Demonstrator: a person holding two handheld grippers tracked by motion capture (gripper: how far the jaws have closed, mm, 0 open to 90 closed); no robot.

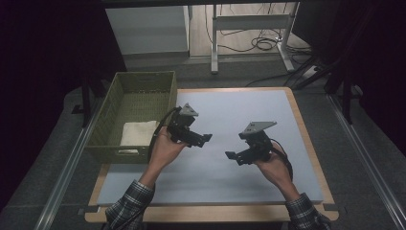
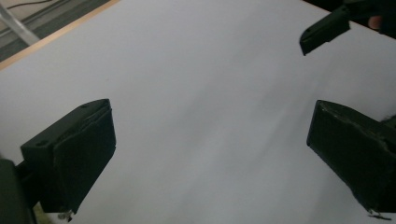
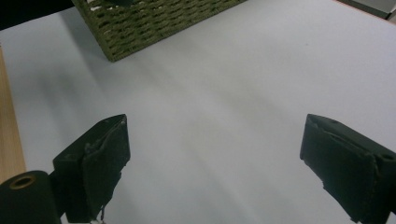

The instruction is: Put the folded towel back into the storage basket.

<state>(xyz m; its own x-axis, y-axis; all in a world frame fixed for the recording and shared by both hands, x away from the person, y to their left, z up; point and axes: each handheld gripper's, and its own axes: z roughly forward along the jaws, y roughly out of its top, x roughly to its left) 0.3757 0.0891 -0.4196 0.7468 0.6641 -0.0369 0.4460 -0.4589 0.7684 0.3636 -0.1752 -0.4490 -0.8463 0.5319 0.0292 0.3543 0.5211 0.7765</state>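
Observation:
A green woven basket stands at the table's left edge with a folded white cloth lying in its near end. My left gripper hovers just right of the basket, above the table, held in a hand; in the left gripper view its jaws stand wide apart with nothing between them. My right gripper hangs over the middle of the table, pointing left toward the other. Its jaws are also spread wide and empty. The basket's corner appears ahead of them.
A pale grey mat covers the wooden table. Metal rails run along both sides of the table. Beyond its far edge are a white desk frame and loose cables on the floor.

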